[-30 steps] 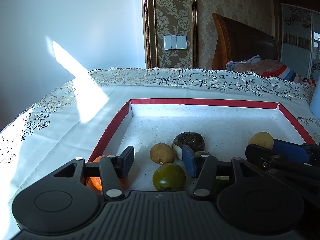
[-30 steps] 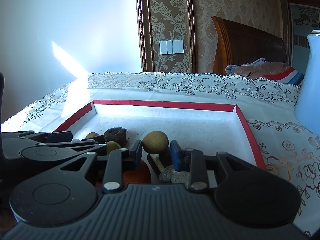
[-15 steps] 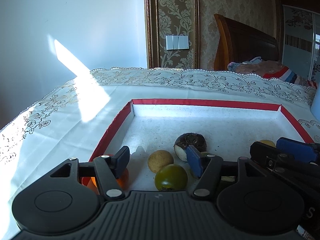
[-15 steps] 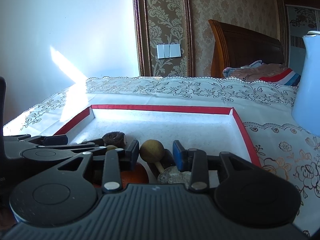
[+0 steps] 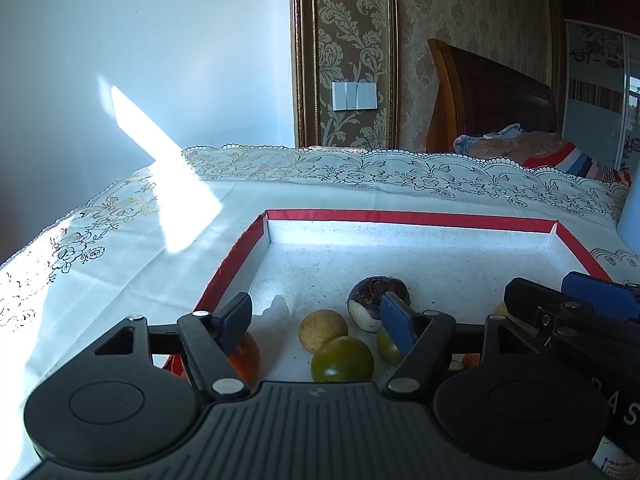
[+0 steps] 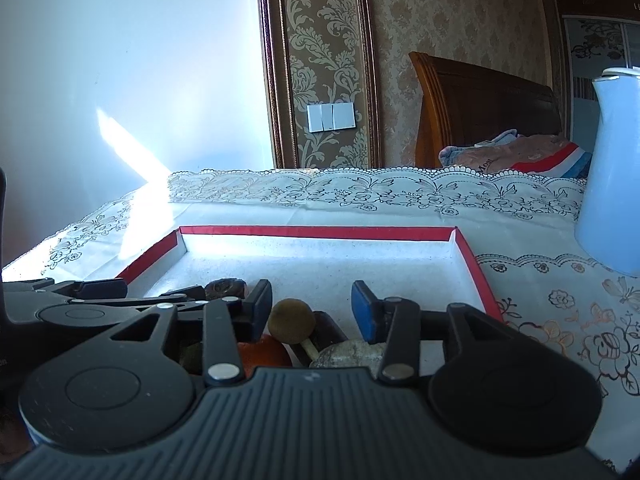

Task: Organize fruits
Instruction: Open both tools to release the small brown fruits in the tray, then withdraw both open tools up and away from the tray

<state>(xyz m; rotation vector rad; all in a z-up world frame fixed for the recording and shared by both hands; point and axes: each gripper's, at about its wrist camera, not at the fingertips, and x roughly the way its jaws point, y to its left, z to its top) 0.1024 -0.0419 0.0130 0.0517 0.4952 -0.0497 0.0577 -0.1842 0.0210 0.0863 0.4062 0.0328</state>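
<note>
Left wrist view: left gripper (image 5: 316, 318) jaws have just been opening, released, with fruits (image 5: 342, 358) lying loose in the tray (image 5: 408, 218) at lower centre. Right gripper (image 6: 310, 300) has likewise been opening around a brown fruit (image 6: 291, 316), pads apart. Both look like drop-offs.

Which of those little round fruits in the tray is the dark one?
The dark purple-brown fruit, lying farthest back in the red-edged tray. It has a pale patch low on its side; the others are tan, green or orange.
</note>
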